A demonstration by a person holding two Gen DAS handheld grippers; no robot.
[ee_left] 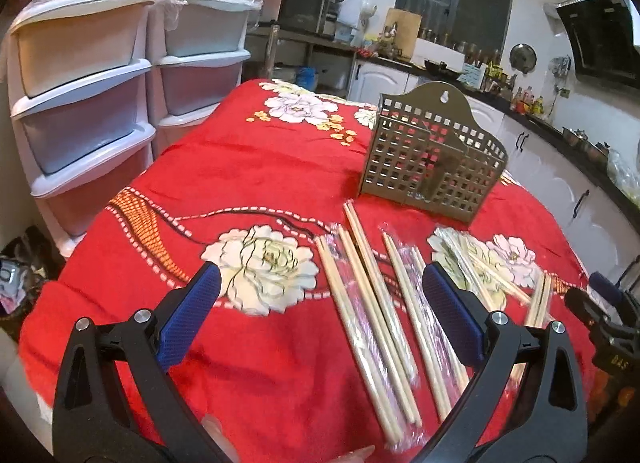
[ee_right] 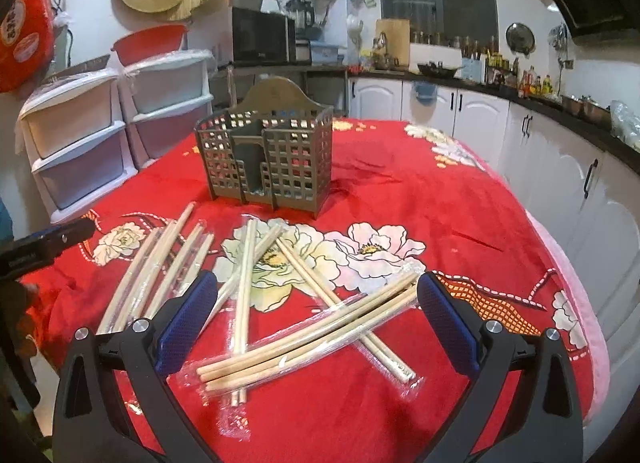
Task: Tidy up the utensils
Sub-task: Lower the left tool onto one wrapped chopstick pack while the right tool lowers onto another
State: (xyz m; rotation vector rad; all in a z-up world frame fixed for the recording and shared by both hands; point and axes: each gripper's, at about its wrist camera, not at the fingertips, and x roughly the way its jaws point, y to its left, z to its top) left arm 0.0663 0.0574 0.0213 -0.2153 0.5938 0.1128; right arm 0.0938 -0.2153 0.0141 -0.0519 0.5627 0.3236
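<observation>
We hold both grippers wide and empty above a red floral tablecloth (ee_right: 400, 191): the left gripper (ee_left: 320, 303) hovers over wrapped chopstick pairs (ee_left: 368, 303), the right gripper (ee_right: 318, 315) over a crossed heap of chopsticks (ee_right: 308, 339) in clear plastic sleeves. Beyond them stands the slotted utensil holder (ee_right: 266, 159), upright, apart from the chopsticks and, as far as we can tell, empty. We judge the sticks light and stiff, their sleeves slick enough to slide between pads, so the likeliest hold is across a pair near mid-length, where both sticks lie together. White storage drawers (ee_left: 80, 95) line the wall behind the table.
</observation>
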